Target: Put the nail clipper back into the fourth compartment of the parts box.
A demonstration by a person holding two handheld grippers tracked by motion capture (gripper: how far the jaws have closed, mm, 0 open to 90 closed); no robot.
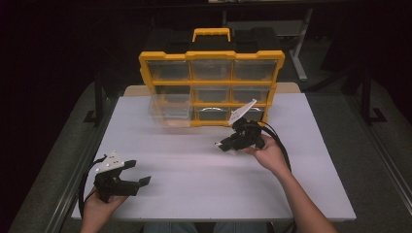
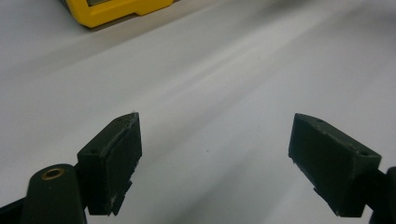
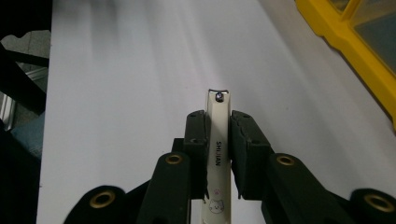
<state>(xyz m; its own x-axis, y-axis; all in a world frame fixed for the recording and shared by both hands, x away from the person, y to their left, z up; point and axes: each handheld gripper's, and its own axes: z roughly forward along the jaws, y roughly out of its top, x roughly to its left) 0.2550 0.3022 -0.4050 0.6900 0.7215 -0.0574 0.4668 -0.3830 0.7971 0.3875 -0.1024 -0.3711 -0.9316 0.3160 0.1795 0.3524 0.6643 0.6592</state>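
A: Clipper status: nail clipper (image 3: 218,154) is clamped between the 2 pads of the right gripper (image 3: 218,140), long axis running along the jaws, its cutting end sticking out ahead of the pads. In the high view the right gripper (image 1: 236,141) sits just right of centre frame, clear of the white table (image 1: 194,194).

B: And the left gripper?

A: Left gripper (image 1: 138,180) is at lower left of the high view, jaws spread wide with nothing between them. Its own view gives bare table past the pads (image 2: 114,158).

B: Step in hand?

A: Judged as carry phase: clipper is gripped and off the surface, not yet placed. Yellow organizer (image 1: 211,87) stands upright at upper centre, 9 drawer bays, with 1 clear drawer (image 1: 170,112) pulled out at its lower left, so likely the destination.

B: Next move calls for?

A: Probably a swing toward frame left and up to that drawer, tip kept level, then release over its opening. Grip is narrow on a slick metal body, so slow travel seems wise.
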